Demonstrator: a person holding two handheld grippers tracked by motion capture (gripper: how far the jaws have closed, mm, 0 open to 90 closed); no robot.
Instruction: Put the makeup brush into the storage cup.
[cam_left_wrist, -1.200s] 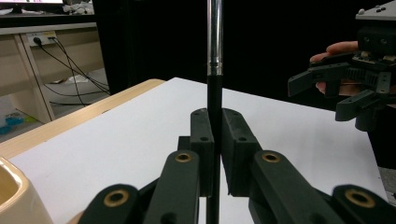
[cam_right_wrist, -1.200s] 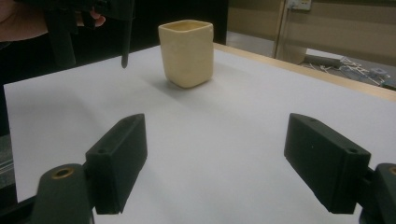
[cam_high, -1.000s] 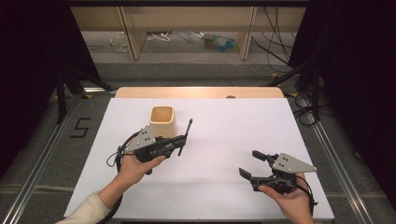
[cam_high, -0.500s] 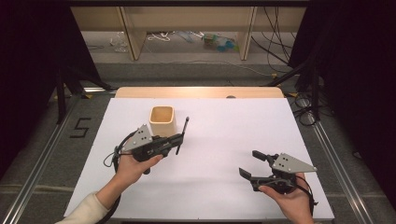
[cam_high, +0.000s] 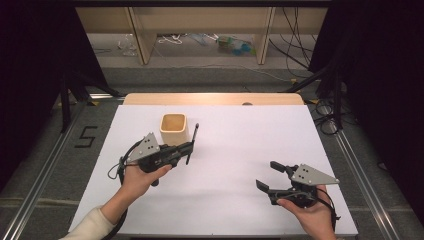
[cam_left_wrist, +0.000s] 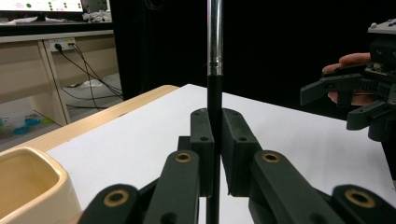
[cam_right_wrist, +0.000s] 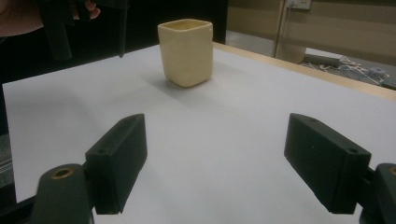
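Covering the table (cam_high: 240, 150) is a white sheet, with a "5" (cam_high: 86, 137) marked on the floor to its left. Near the back stands a cream cup (cam_high: 173, 128). Just beside it, the left gripper (cam_high: 189, 148) is clamped on a black pen (cam_high: 194, 138) held upright. Well apart, the right gripper (cam_high: 270, 176) rests low, jaws spread wide.

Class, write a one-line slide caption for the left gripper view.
Left gripper shut on an upright black pen, cream cup at lower left, the open right gripper beyond.
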